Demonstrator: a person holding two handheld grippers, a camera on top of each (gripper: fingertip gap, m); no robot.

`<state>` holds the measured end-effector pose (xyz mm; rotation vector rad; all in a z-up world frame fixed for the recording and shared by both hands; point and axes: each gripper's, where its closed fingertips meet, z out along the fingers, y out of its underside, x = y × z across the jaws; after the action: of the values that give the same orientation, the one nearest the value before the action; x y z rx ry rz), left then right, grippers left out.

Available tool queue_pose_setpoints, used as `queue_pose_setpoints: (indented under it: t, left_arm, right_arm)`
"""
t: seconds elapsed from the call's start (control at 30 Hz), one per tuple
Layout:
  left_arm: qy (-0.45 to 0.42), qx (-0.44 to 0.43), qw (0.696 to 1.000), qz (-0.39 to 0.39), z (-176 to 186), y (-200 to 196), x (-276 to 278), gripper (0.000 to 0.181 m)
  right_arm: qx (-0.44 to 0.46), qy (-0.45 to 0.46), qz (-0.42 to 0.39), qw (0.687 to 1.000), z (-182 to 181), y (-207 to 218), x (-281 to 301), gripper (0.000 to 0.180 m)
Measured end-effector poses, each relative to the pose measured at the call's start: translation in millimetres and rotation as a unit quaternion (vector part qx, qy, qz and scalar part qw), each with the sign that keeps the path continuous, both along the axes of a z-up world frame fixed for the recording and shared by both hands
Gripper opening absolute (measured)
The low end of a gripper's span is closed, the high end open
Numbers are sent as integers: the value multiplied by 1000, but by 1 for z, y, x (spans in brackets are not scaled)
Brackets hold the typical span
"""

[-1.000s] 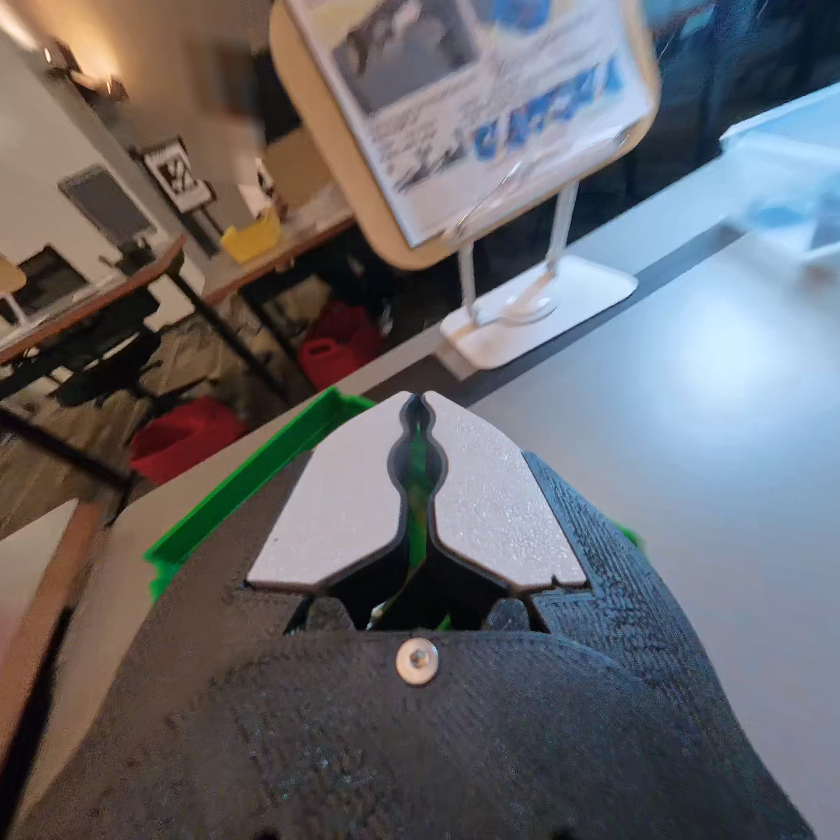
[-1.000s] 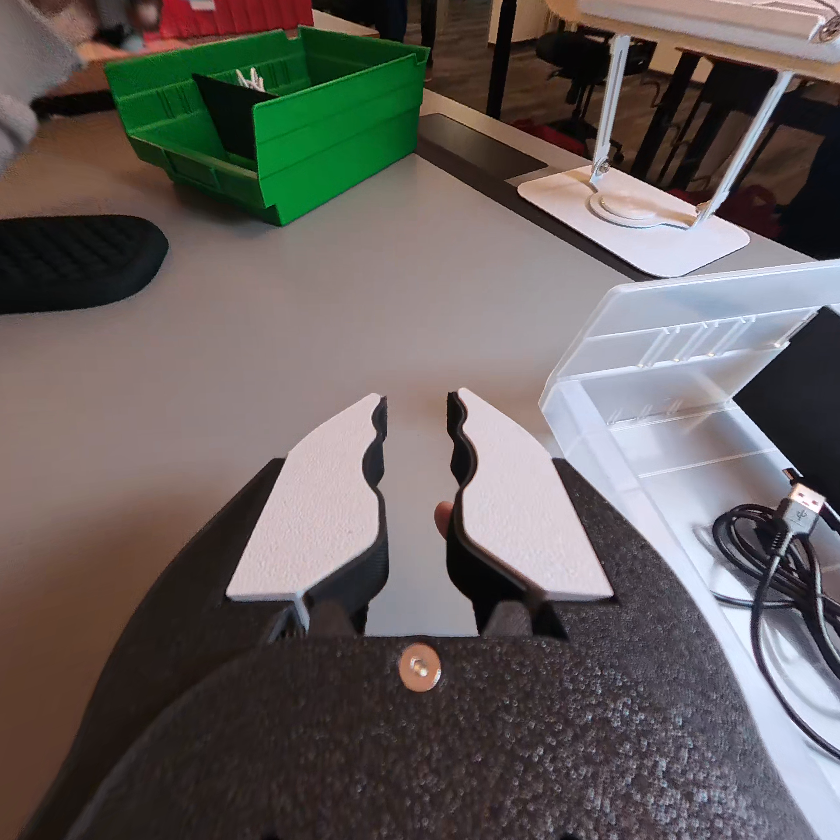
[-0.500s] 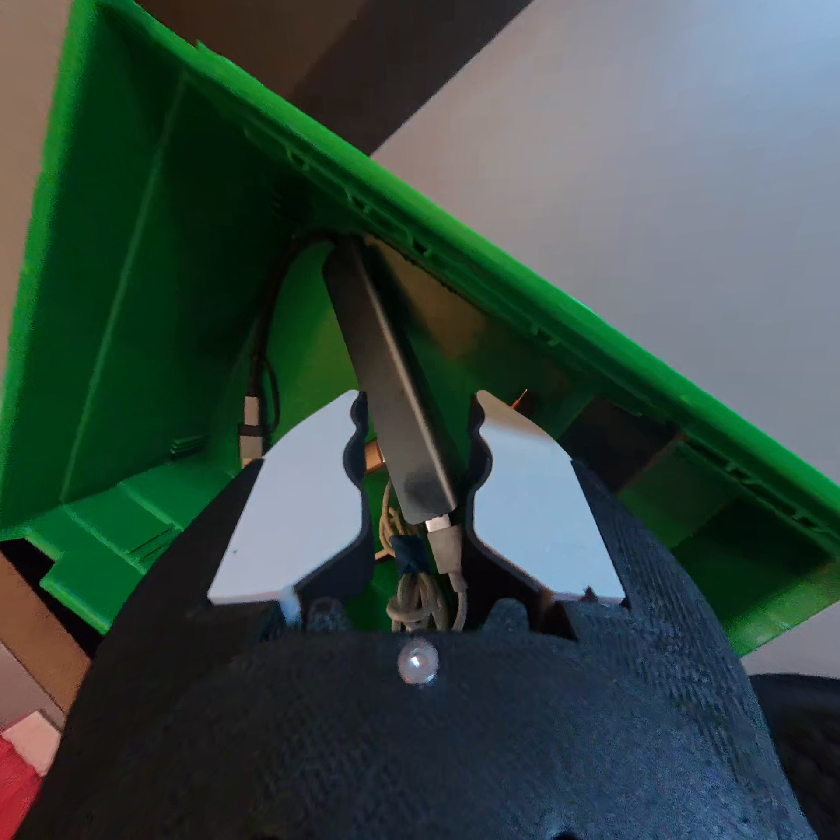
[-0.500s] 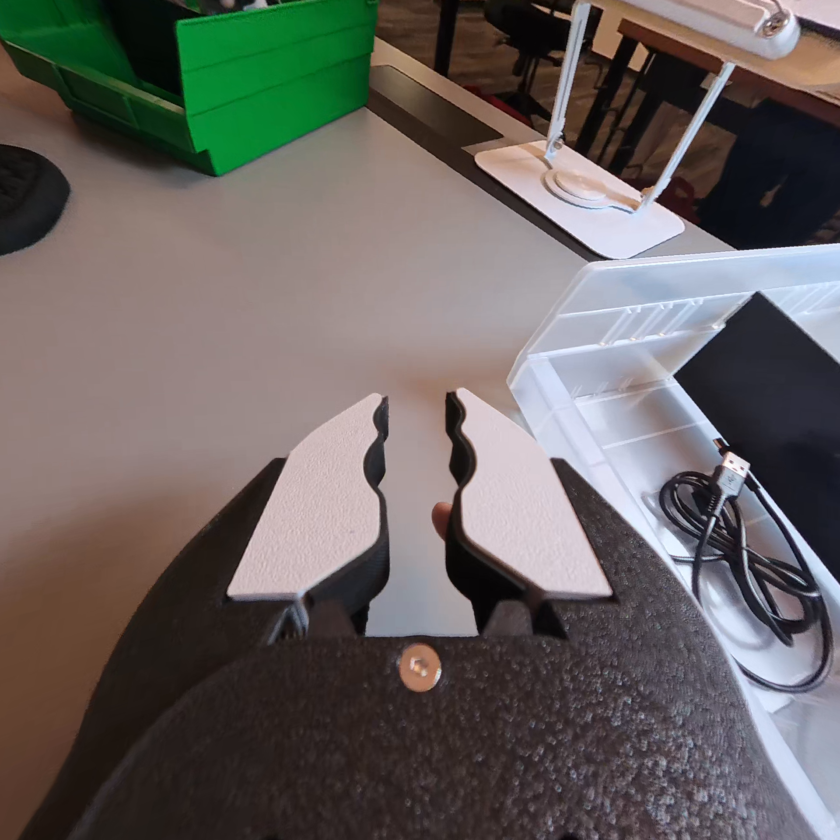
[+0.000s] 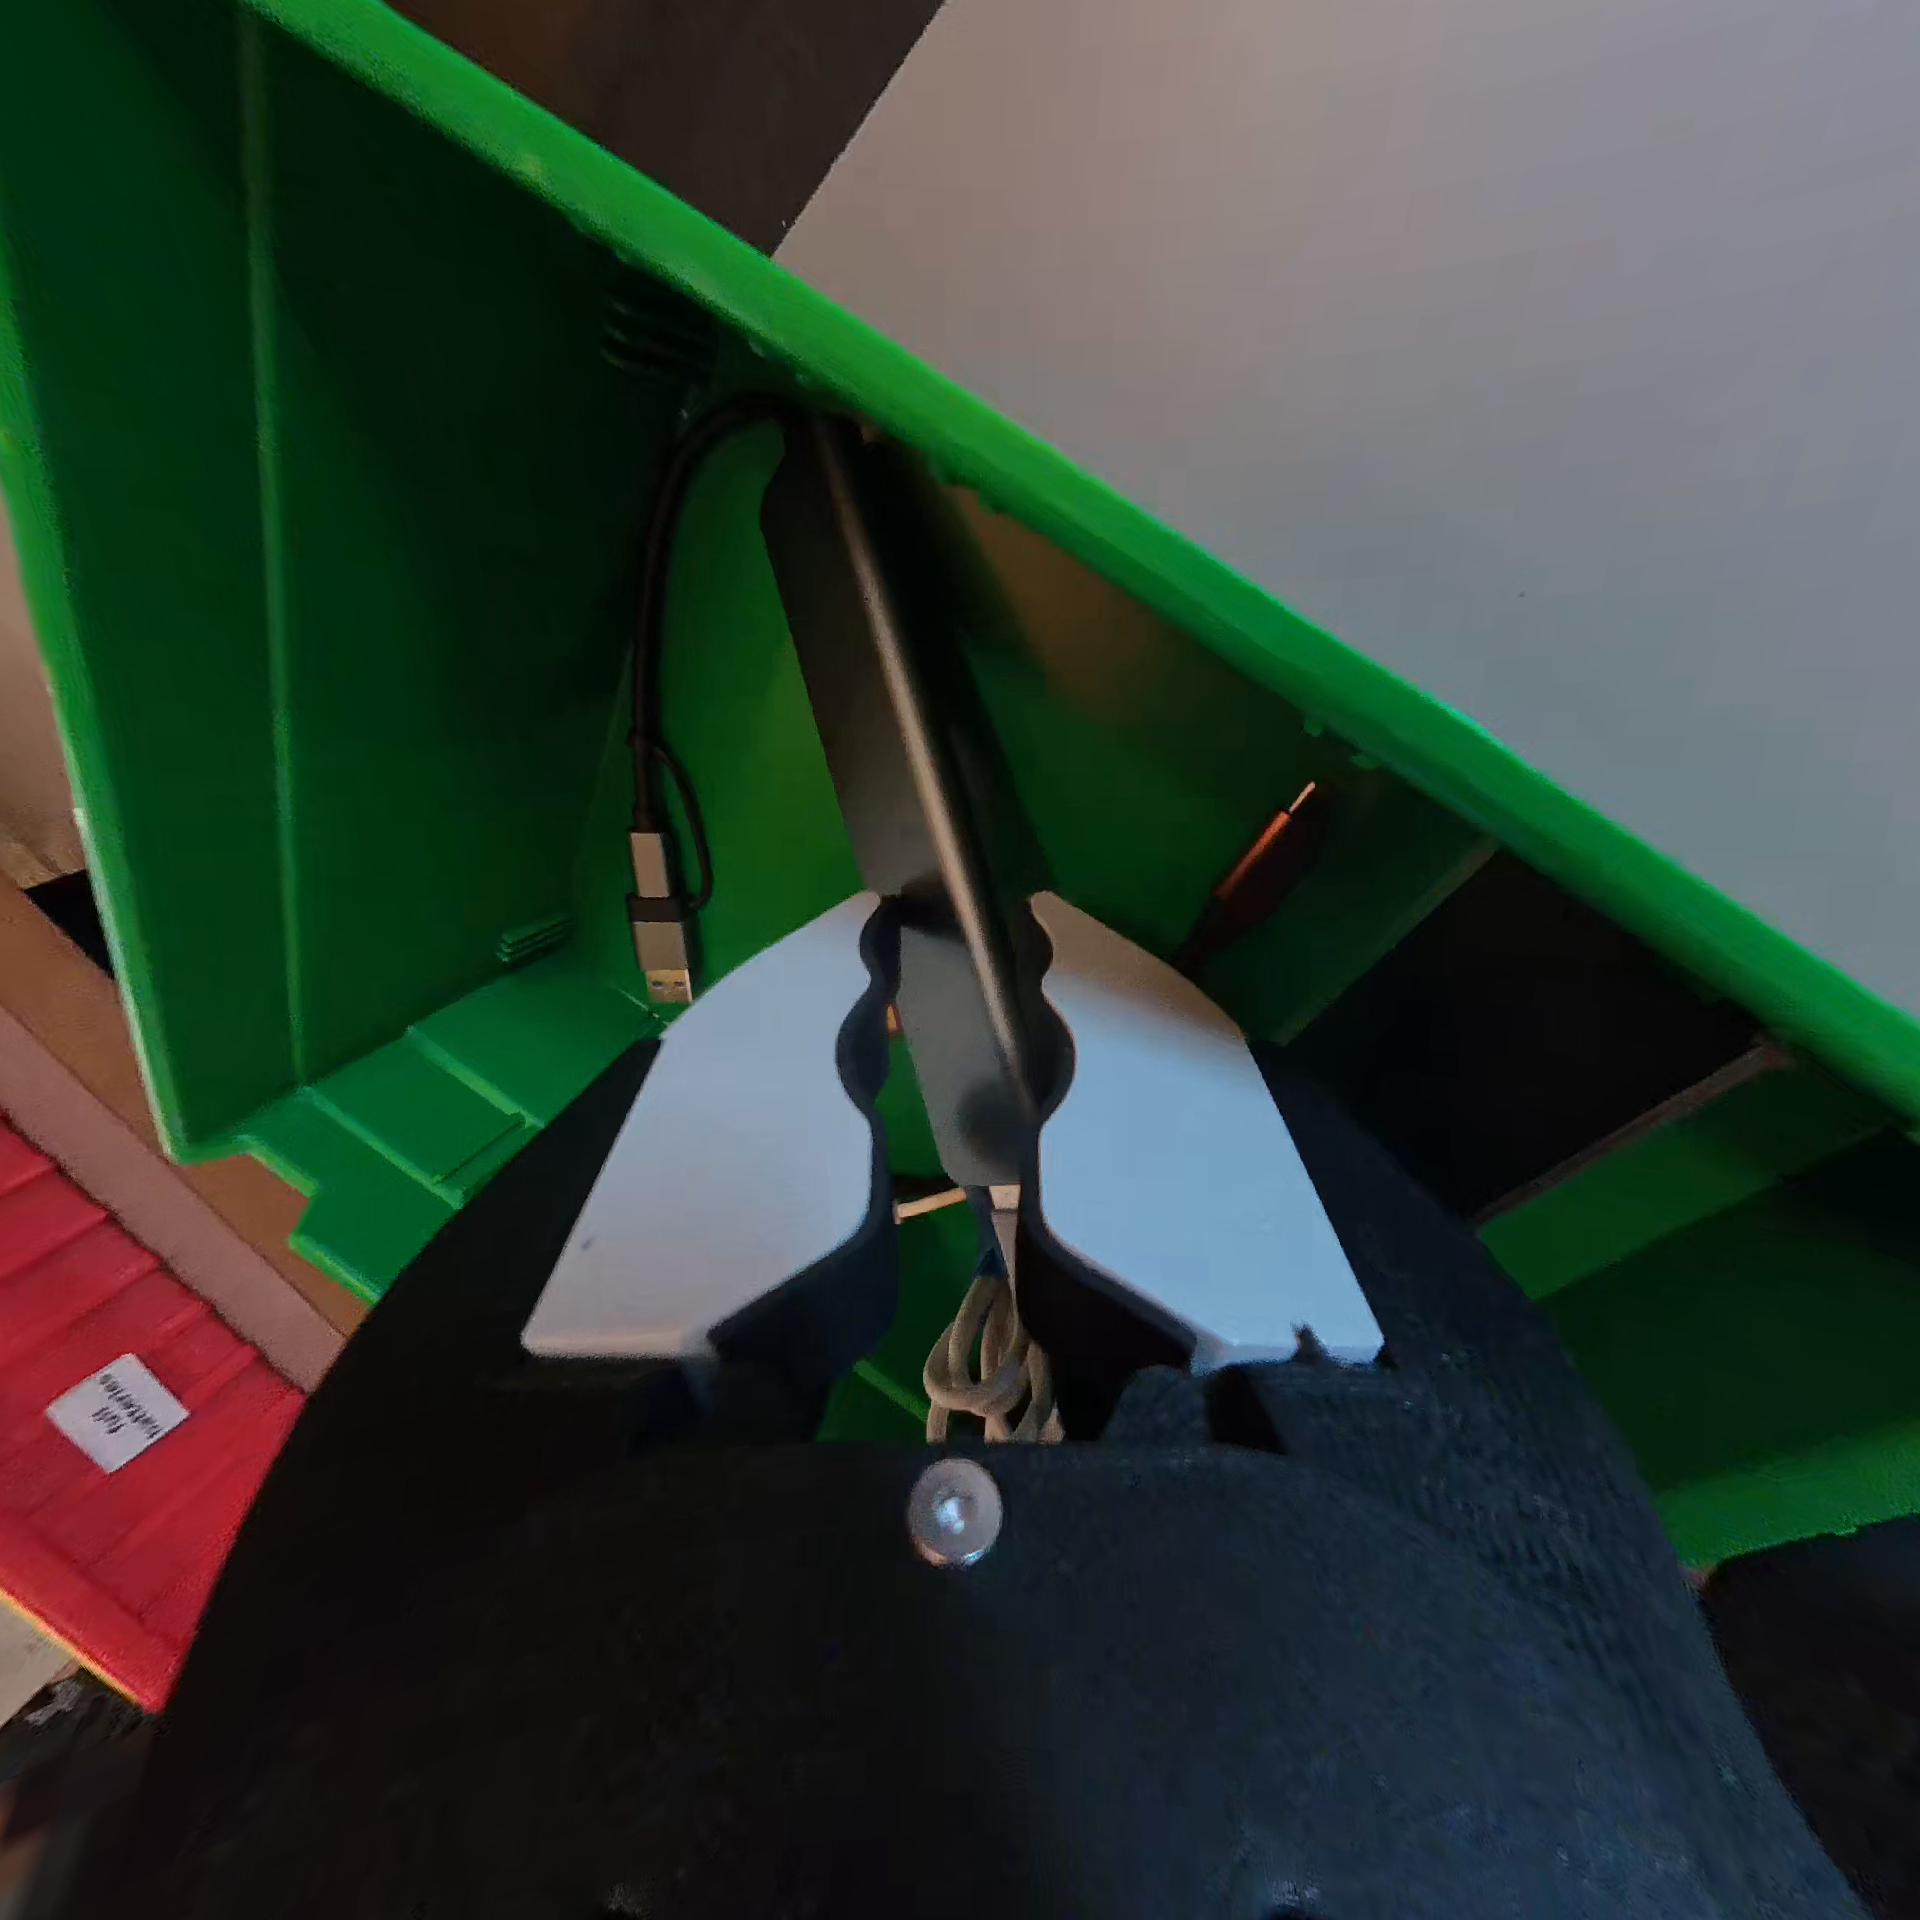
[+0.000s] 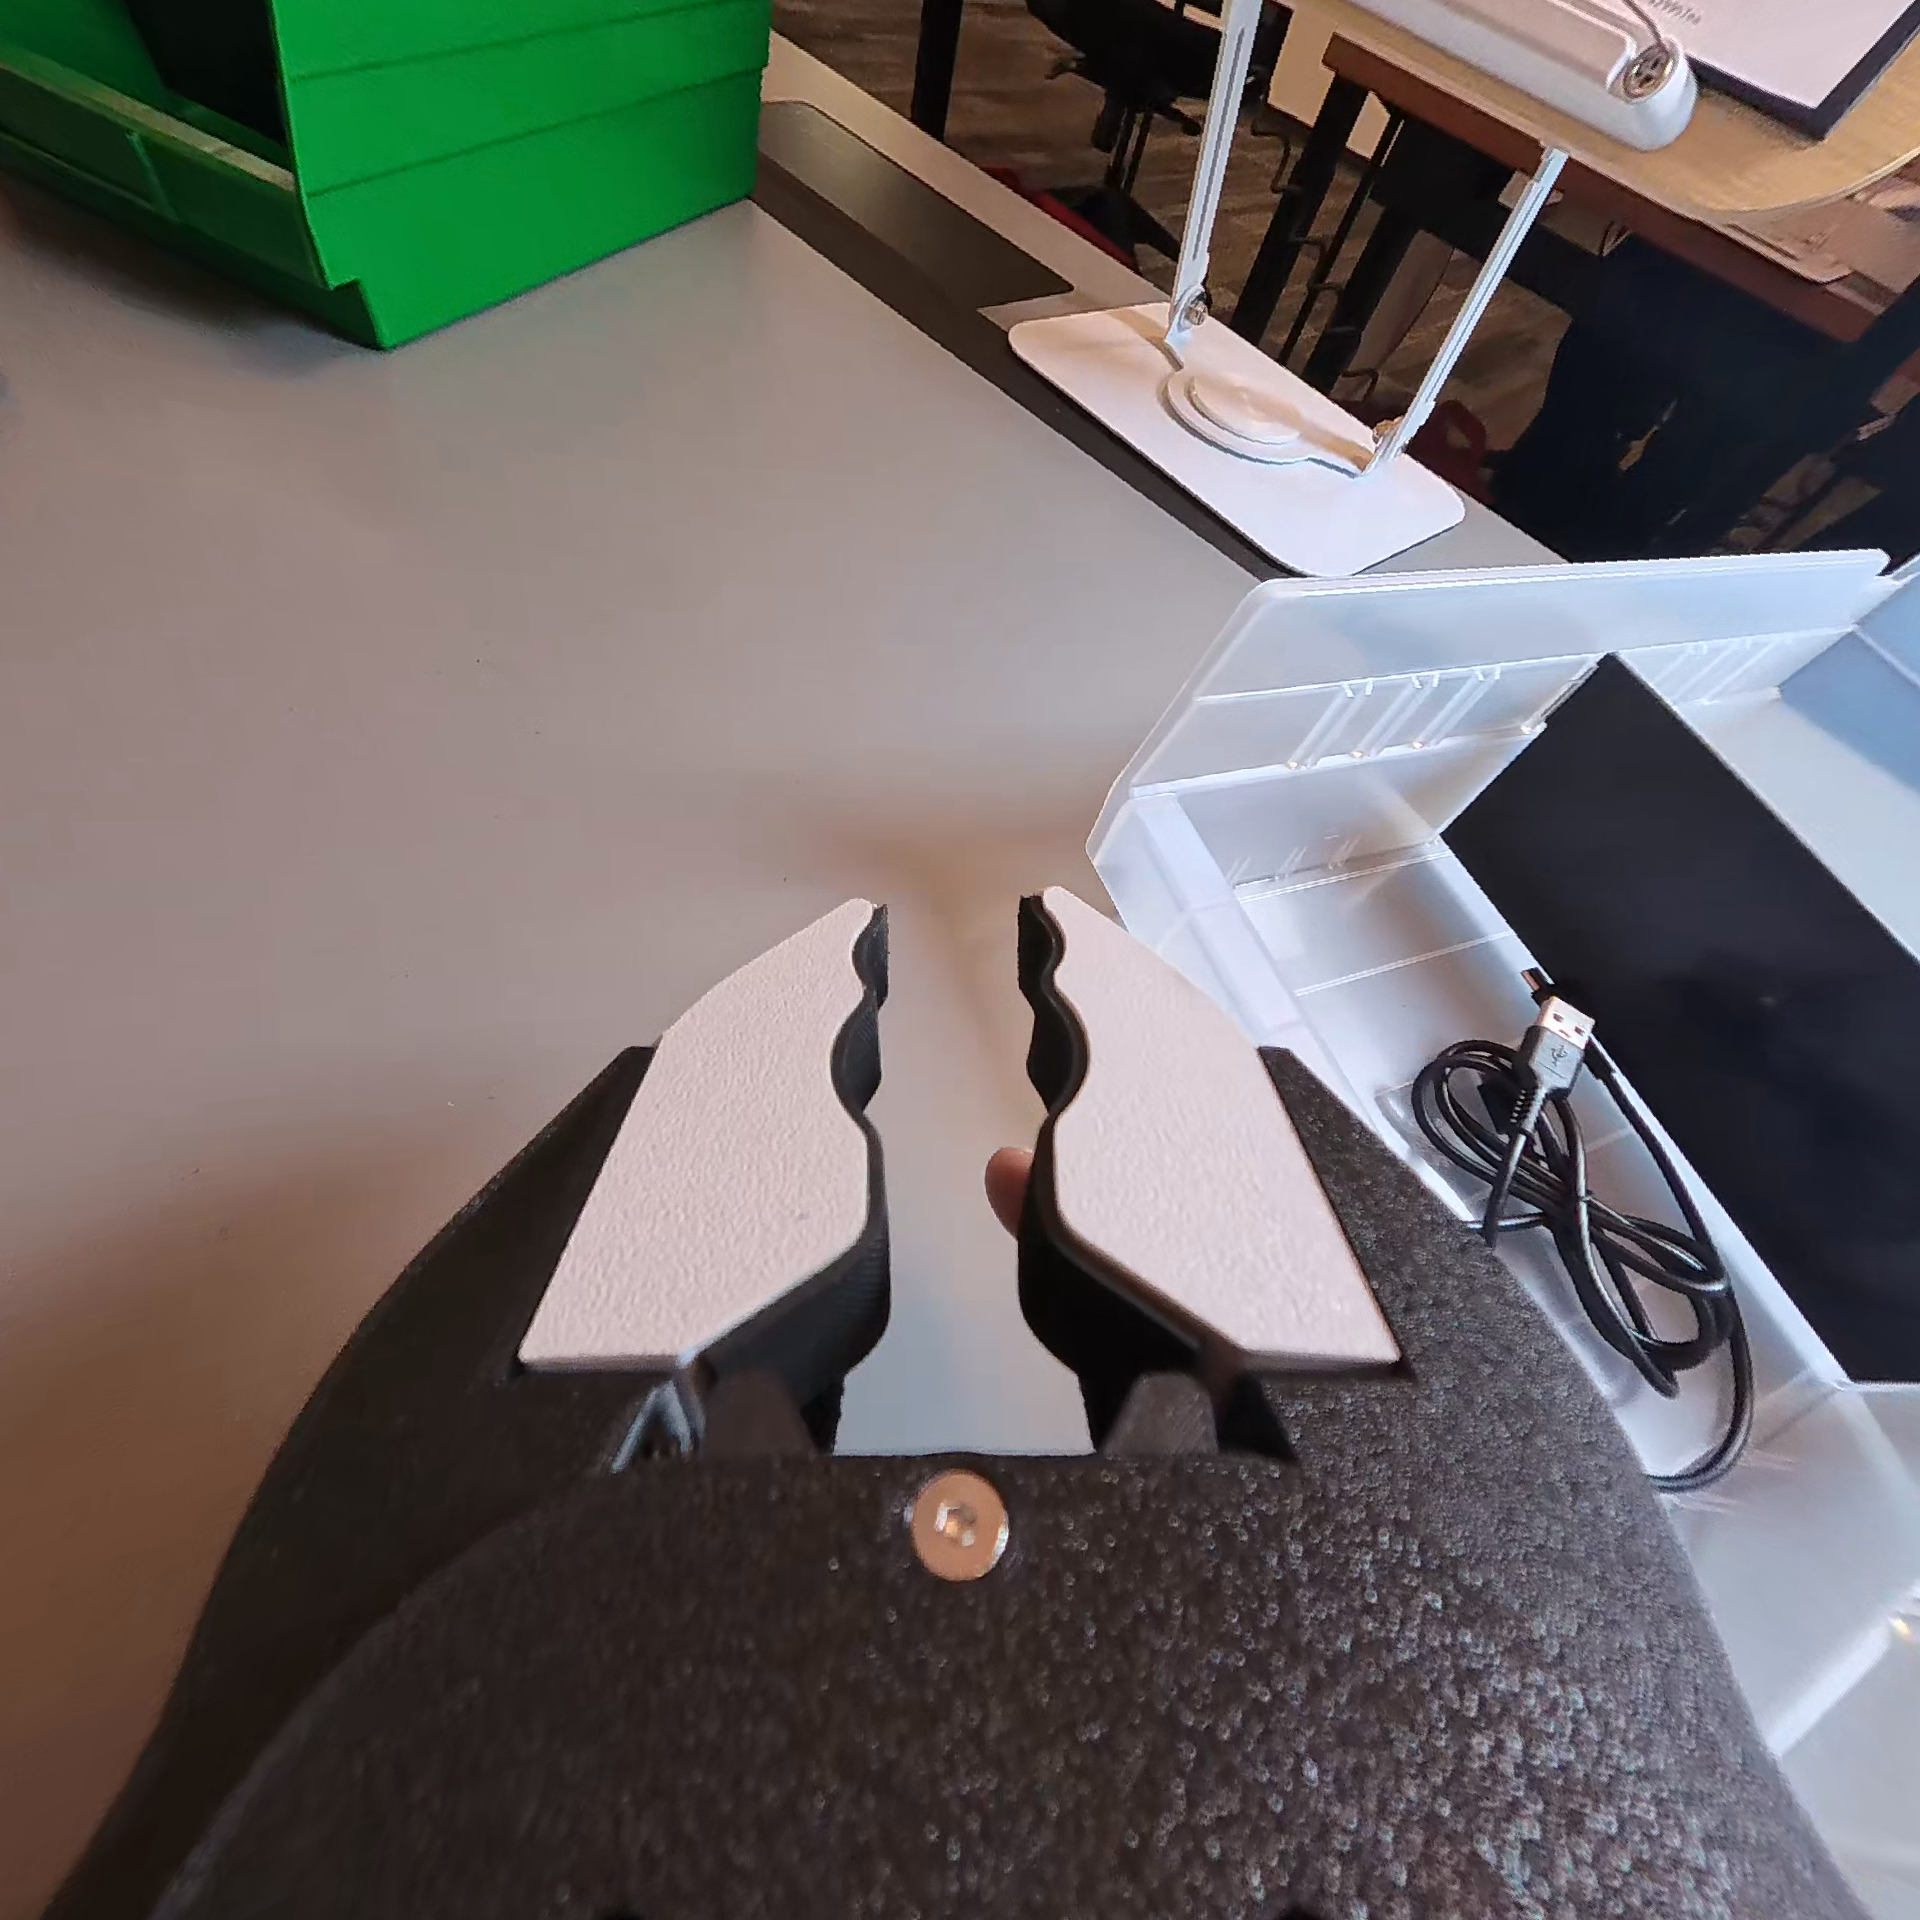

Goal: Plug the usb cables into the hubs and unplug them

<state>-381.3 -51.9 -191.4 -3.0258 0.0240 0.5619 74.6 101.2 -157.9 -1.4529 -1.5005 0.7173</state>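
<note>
In the left wrist view, my left gripper (image 5: 956,920) is inside the green bin (image 5: 416,623) with its fingers shut on a long dark grey usb hub (image 5: 883,707). The hub's black lead with a silver plug (image 5: 660,914) runs along the bin's wall. A coiled beige cable (image 5: 987,1371) lies under the hub's near end. In the right wrist view, my right gripper (image 6: 951,920) is open and empty above the grey table. A coiled black usb cable (image 6: 1558,1164) lies in the clear plastic bin (image 6: 1351,831) to its right.
A white lamp base (image 6: 1247,436) stands at the table's far edge, with the green bin (image 6: 468,156) at the far left. A black divider (image 6: 1714,987) sits in the clear bin. A red container (image 5: 104,1434) lies below the table, left of the green bin. The gap from one gripper's tips to the other's is roughly 50 centimetres.
My left gripper dipped into the green bin, opened around the hub and has now shut on it. My right gripper stayed open and moved right, closer to the clear bin.
</note>
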Motion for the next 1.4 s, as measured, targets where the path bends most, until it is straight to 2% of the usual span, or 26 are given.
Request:
queue_pose_setpoints:
  t: [0.2,0.37,0.67,0.87,1.07,1.23,1.4]
  left_arm:
    - [47,-8,998,-33,10,-3,-8,16]
    - [106,17,992,-63,39,-7,-17,11]
    - [195,143,963,-118,147,-21,3,11]
    - [176,284,930,-156,209,-24,53,11]
    - [47,452,857,-243,235,-7,156,11]
    - [-117,558,760,-312,236,9,248,11]
    - [-278,580,667,-374,227,20,330,11]
  right_arm:
    - [-1,-3,1,1000,-2,0,0,24]
    - [-1,-9,1,1000,-5,0,0,24]
    - [-10,-5,13,1000,-10,-5,-3,24]
    - [-13,4,27,1000,-11,-15,-9,24]
    - [-64,61,72,993,9,-46,-23,24]
    - [-59,114,129,983,40,-81,-38,25]
    - [21,146,165,975,79,-98,-56,32]
